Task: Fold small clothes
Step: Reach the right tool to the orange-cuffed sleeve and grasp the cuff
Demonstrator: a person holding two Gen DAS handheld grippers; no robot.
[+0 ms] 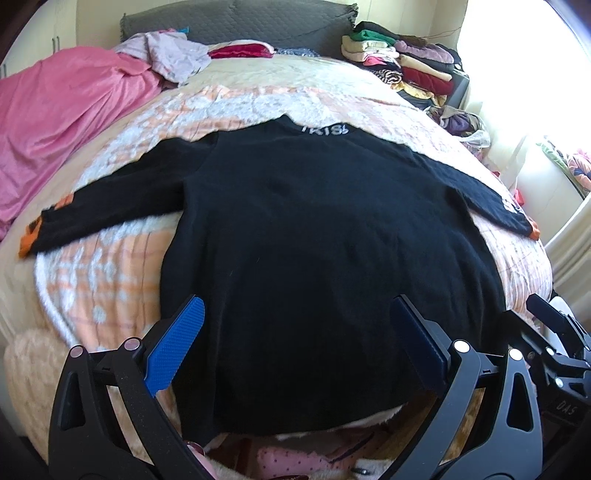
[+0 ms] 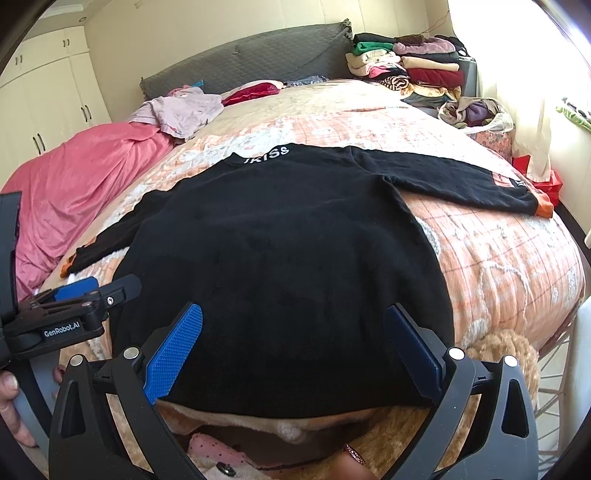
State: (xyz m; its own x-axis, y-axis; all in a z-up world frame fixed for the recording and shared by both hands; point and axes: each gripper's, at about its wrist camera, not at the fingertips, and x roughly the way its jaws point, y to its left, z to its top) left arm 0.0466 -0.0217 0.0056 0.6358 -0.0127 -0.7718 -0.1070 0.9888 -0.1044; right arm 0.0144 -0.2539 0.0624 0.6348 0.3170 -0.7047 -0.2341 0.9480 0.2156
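A black sweater (image 1: pixel 295 229) lies flat on the bed, back up, with white lettering at the collar (image 1: pixel 324 129). Both sleeves are spread out sideways and end in orange cuffs (image 1: pixel 27 240) (image 2: pixel 545 206). My left gripper (image 1: pixel 298 306) hangs open just above the left part of the hem, nothing between its blue pads (image 1: pixel 173 347). My right gripper (image 2: pixel 294 310) is open over the right part of the hem (image 2: pixel 295 398). Each gripper shows in the other's view: the right gripper (image 1: pixel 546 317) at the hem's right corner, the left gripper (image 2: pixel 110 286) at its left corner.
A pink blanket (image 1: pixel 62 122) covers the bed's left side. A crumpled lilac garment (image 1: pixel 173 59) and a red item (image 1: pixel 240 50) lie near the grey headboard (image 1: pixel 240 22). Stacked folded clothes (image 1: pixel 406 62) sit at the back right. A bright window (image 1: pixel 517 55) is right. Fluffy beige cloth (image 2: pixel 498 354) edges the bed's foot.
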